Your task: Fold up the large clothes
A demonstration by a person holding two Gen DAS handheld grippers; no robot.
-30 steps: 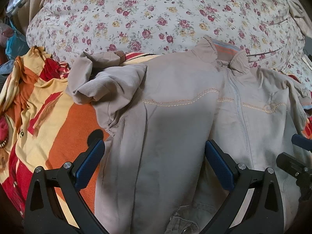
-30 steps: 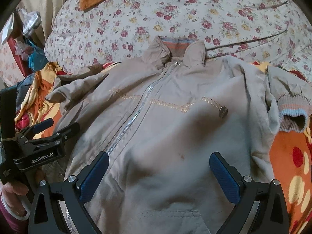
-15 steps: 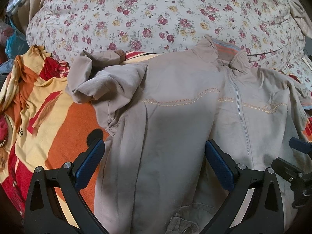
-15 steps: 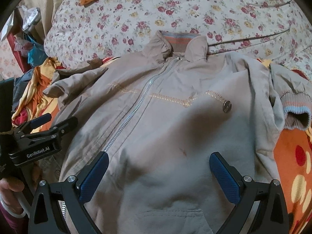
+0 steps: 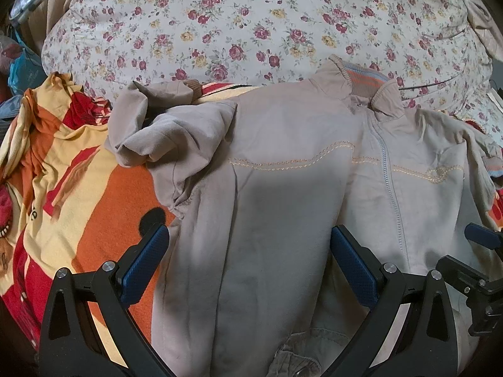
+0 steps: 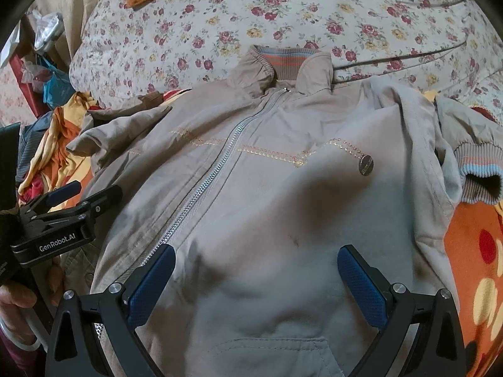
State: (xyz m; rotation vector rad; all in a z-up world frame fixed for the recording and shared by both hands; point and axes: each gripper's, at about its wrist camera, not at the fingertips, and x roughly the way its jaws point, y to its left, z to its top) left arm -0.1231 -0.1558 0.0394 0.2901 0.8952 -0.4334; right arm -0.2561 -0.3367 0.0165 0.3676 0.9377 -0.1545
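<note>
Bed: orange blanket (image 5: 103, 207) near, floral quilt (image 5: 251, 25) far.
Jacket (image 6: 267, 188): spread face up, zipped, collar far.
Sleeves: bunched at both sides, unfolded.
Left hand-held gripper (image 5: 248, 270): wide, empty.
Right hand-held gripper (image 6: 256, 286): wide, empty.
Progress: likely no fold made yet.

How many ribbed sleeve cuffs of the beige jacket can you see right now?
2. One striped ribbed cuff lies at the beige zip-up jacket's right edge; one brown ribbed cuff lies beyond its crumpled left sleeve, partly hidden.
</note>
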